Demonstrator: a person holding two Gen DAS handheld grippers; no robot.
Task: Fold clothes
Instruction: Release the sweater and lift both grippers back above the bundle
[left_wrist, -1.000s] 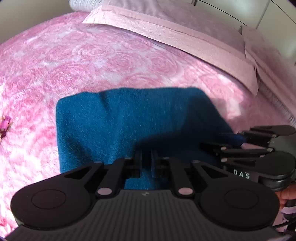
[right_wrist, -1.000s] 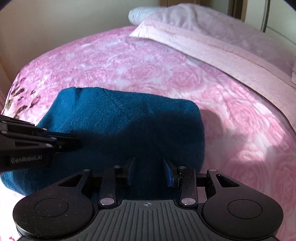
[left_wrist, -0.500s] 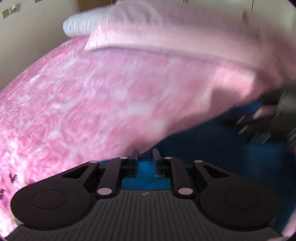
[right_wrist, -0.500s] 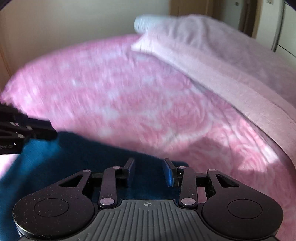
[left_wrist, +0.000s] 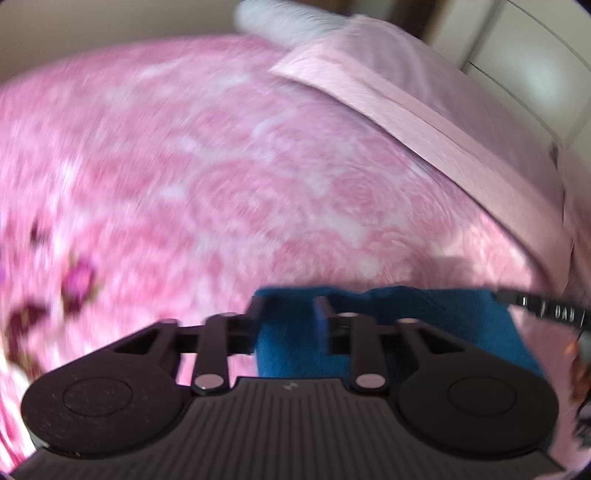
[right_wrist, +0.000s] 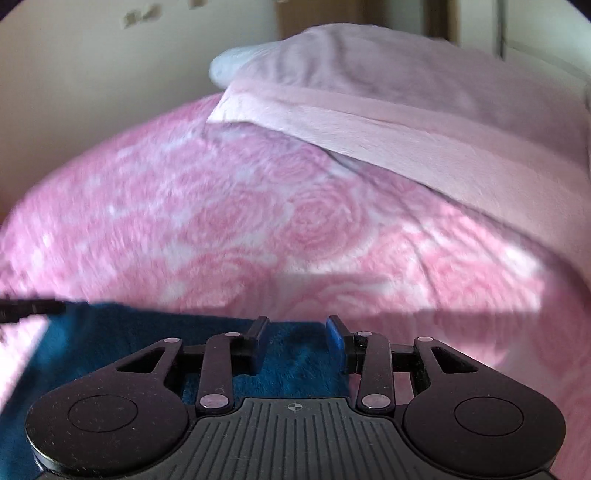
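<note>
A folded dark blue cloth lies flat on the pink rose bedspread. My left gripper hangs over the cloth's left near corner. Its jaws are opening, and blue fabric shows in the gap without being pinched. My right gripper is over the right near part of the cloth, also opening with fabric showing between the pads. Each gripper appears in the other's view: the right gripper at the right edge, the left gripper at the left edge.
A pale pink blanket over pillows crosses the head of the bed. A cream wall stands behind it. Dark flower prints mark the bedspread at the left. A hand shows at the right edge.
Both grippers have swept back to the cloth's near edge, so the cloth now fills only the bottom of each view. Both sets of jaws stand wider apart than before.
</note>
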